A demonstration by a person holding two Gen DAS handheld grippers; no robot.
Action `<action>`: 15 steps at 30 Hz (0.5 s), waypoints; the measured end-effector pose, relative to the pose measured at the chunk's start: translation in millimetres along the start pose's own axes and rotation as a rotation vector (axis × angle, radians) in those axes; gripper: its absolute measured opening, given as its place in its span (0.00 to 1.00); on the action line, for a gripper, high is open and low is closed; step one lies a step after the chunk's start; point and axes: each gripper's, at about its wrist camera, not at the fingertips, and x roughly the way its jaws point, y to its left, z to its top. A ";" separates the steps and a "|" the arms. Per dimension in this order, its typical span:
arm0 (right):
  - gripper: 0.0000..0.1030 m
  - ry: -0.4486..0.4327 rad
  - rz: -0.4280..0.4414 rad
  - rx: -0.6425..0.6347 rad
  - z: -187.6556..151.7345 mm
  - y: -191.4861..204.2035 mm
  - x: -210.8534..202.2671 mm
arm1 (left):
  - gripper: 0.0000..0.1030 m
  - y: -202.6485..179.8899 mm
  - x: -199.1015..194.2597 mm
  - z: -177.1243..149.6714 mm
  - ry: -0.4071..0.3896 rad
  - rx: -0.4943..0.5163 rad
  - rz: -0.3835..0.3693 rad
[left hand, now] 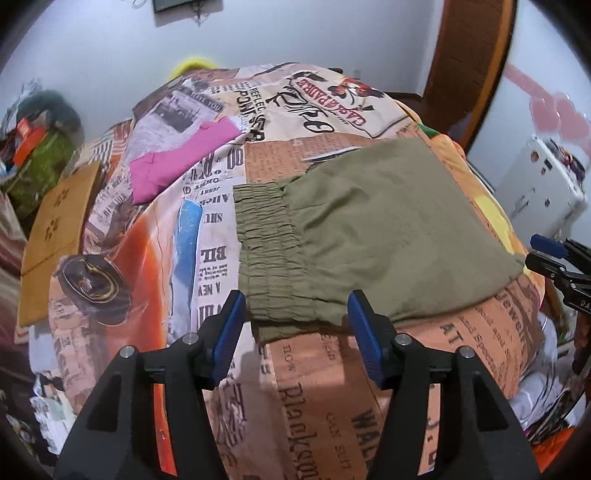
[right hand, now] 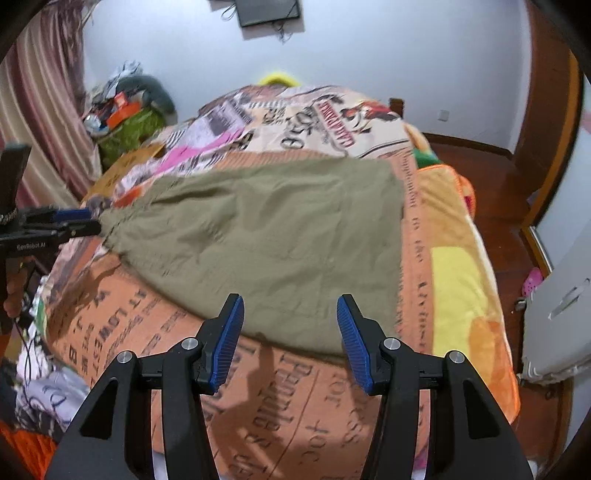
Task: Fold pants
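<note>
Fingers: left gripper (left hand: 297, 314) spread, empty, at elastic waistband (left hand: 266, 251) | right gripper (right hand: 290, 321) spread, empty, near front edge | olive pants (right hand: 273, 243) flat on printed bedspread (right hand: 417, 258) | handling: prob. light, soft, limp; grip waistband corner and hem edge.

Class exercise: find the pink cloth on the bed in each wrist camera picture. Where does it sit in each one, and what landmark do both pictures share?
Left wrist view: the pink cloth lies upper left of centre, on the printed bedspread, left of and beyond the green pants.
Right wrist view: the pink cloth shows as a thin blurred strip, upper left, just past the pants.
Shared landmark: the dark frame on the wall at the top.
</note>
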 end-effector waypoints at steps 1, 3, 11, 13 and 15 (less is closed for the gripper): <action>0.47 -0.004 -0.002 0.014 1.9 -3.1 1.9 | 0.56 2.5 4.5 1.2 0.008 -0.016 -0.007; 0.47 0.000 -0.005 0.039 4.0 -8.3 8.5 | 0.56 4.1 13.1 0.9 0.028 -0.032 -0.007; 0.47 0.142 -0.011 0.107 -13.7 -23.7 54.6 | 0.52 2.7 31.2 -11.6 0.035 -0.033 0.051; 0.47 0.133 0.001 0.119 -19.7 -27.8 54.6 | 0.52 4.4 32.0 -15.8 0.036 -0.029 0.050; 0.47 0.135 0.002 0.136 -21.5 -32.8 51.7 | 0.53 7.5 35.7 -19.7 0.044 -0.041 0.040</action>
